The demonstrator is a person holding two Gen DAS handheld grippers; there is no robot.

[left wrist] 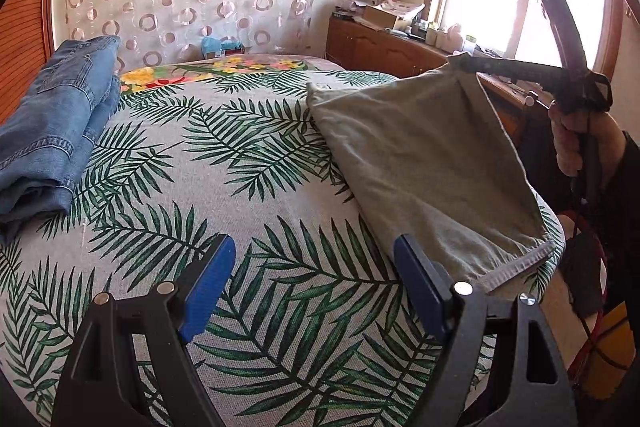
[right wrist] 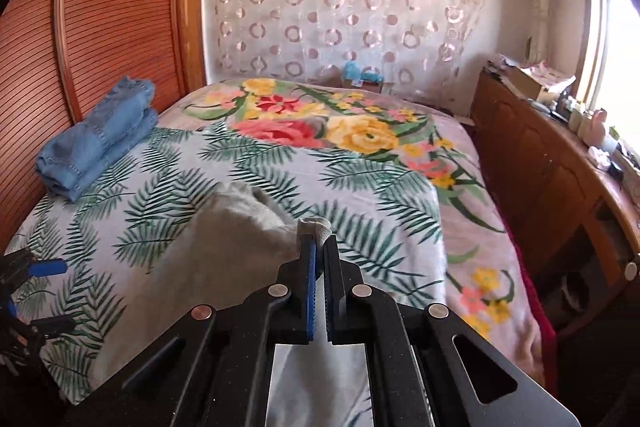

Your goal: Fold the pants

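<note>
Grey-green pants [left wrist: 428, 163] lie on the right side of the bed and are lifted at one corner. My right gripper [right wrist: 319, 239] is shut on that corner of the pants [right wrist: 240, 239] and holds it above the bed; it also shows in the left wrist view [left wrist: 480, 65] at upper right. My left gripper [left wrist: 316, 263] is open and empty, low over the leaf-print sheet, just left of the pants' hem [left wrist: 520, 263]. It shows at the left edge of the right wrist view [right wrist: 40, 287].
Folded blue jeans [left wrist: 52, 131] [right wrist: 96, 143] lie at the bed's left side by a wooden slatted wall [right wrist: 100, 27]. The bed [right wrist: 360, 163] has a leaf sheet and flower blanket. A wooden cabinet [right wrist: 540, 163] with clutter stands on the right under the window.
</note>
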